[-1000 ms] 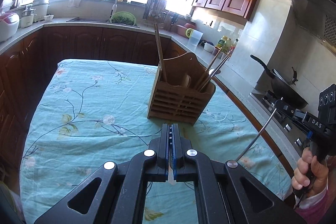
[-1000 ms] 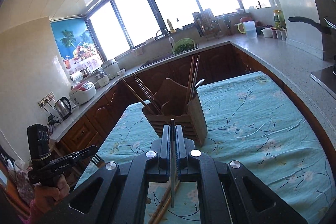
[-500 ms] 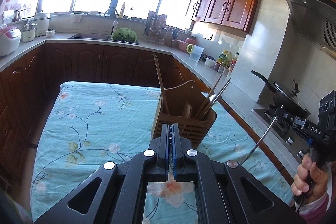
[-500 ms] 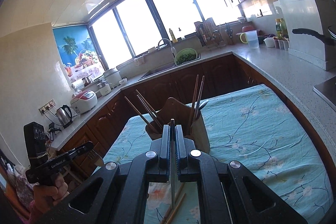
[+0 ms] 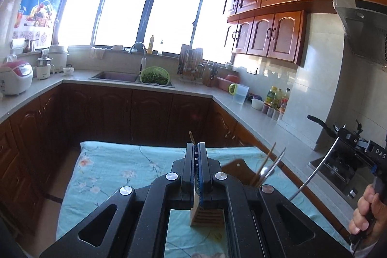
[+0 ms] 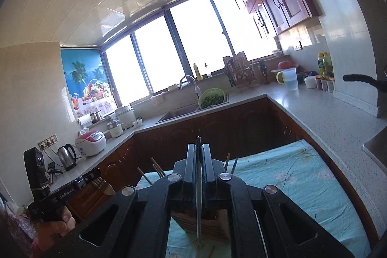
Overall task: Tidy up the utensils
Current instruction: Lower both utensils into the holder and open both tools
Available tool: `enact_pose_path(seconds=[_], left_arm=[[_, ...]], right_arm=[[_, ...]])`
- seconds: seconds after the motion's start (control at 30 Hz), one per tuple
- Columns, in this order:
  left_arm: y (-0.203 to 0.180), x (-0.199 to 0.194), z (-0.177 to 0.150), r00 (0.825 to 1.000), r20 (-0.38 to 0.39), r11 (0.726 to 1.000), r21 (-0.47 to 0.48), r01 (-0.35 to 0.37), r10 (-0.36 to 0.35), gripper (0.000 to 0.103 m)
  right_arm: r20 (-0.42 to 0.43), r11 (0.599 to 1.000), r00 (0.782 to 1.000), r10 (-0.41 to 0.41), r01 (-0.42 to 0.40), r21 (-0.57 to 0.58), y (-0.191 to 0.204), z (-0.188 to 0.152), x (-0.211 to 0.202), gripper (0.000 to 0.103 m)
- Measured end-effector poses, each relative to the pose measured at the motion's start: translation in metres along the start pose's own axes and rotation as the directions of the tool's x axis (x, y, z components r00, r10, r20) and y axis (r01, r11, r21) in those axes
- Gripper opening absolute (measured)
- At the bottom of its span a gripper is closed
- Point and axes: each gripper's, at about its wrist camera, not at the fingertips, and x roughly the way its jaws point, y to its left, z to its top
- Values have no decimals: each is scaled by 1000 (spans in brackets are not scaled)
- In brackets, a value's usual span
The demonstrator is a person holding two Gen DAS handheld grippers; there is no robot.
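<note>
The wooden holder (image 5: pixel 208 215) stands on the table (image 5: pixel 108 168), under a blue flowered cloth, and in both wrist views we see only part of it behind our own fingers. Several chopsticks (image 5: pixel 264 165) already stand in it: some lean out on its right side in the left view, and more tips (image 6: pixel 157 169) show on its left in the right view. We judge that much of the sorting is done.

What is left is in our hands. Our right gripper (image 6: pixel 198 149) has its fingers pinched on a thin metal utensil (image 6: pixel 198 197) whose long shaft runs down past the holder toward the cloth; which kind of utensil it is we cannot tell. From the left view the same shaft (image 5: pixel 314 173) slants down from that gripper at the far right. Our left gripper (image 5: pixel 196 149) has its fingers pressed together; in the right view a fork (image 6: pixel 102 184) sticks out of its tip at the left.

A stick or two (image 6: pixel 211 250) seems to lie on the cloth at the near edge, though it is too small to be sure. Both held pieces are above the holder and not yet in it, so we reckon two insertions remain, plus whatever lies loose on the cloth.

Beyond the table are dark cabinets, the sink (image 5: pixel 116 76) and the bright windows.
</note>
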Motion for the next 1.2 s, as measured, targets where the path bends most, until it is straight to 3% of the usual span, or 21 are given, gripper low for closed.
enact_pose_path(seconds=[0.2,0.47,0.77,0.9,1.2], left_arm=[[-19,44,0,997,16,995,60,-77,76,0],[-50,95,-31,992,-31,986,118,-118,122,0],[-63,129,-42,987,-114,979,182,-88,110,0],[-48,126,-39,986,-143,986,155,-60,83,1],[-31,130,-30,985,-169,994,106,-23,41,2]], right_arm=[[43,999,999,-27,28,-34,5,15,27,4],[32,992,996,-82,84,-94,4,-13,62,4],[-51,993,993,-102,98,-64,-11,-55,86,4],[-104,994,989,-102,97,-52,-17,-65,94,4],[-112,995,989,-97,96,-20,-27,-63,93,4]])
